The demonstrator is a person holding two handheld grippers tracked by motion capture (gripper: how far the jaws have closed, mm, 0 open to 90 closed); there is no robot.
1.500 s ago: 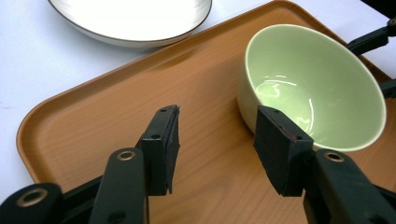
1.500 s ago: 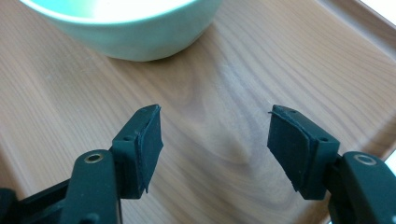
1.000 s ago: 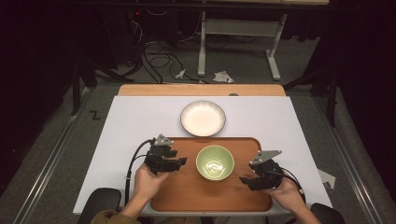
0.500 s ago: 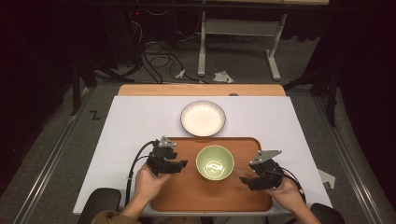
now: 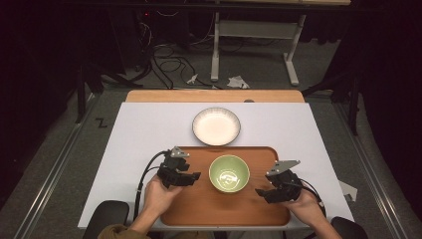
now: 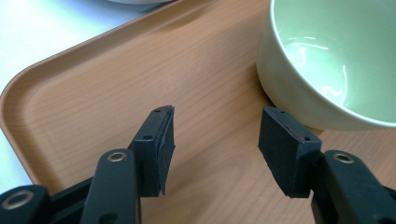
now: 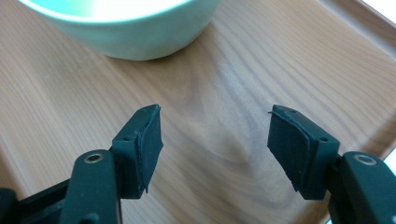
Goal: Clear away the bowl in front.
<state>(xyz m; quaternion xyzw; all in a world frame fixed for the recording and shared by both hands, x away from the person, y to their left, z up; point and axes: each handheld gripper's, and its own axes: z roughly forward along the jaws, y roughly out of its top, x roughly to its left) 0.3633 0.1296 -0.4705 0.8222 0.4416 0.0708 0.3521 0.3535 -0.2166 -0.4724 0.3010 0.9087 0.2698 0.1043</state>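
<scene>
A pale green bowl [image 5: 229, 174] stands upright in the middle of a wooden tray [image 5: 199, 209]. My left gripper [image 5: 195, 177] hovers over the tray just left of the bowl, open and holding nothing. In the left gripper view the green bowl [image 6: 327, 60] sits just beyond the right jaw, and the left gripper [image 6: 215, 140] has bare tray between its pads. My right gripper [image 5: 260, 191] is open over the tray to the right of the bowl. In the right gripper view the bowl [image 7: 126, 23] lies ahead of the right gripper [image 7: 215, 140].
A white ribbed plate [image 5: 216, 126] rests on the white tabletop [image 5: 139, 129] just beyond the tray. The tray's raised rim [image 6: 70, 51] curves to the left of my left gripper. Cables and a stand's legs lie on the floor behind the table.
My left gripper has edged slightly right toward the bowl. The right gripper and the bowl have stayed put.
</scene>
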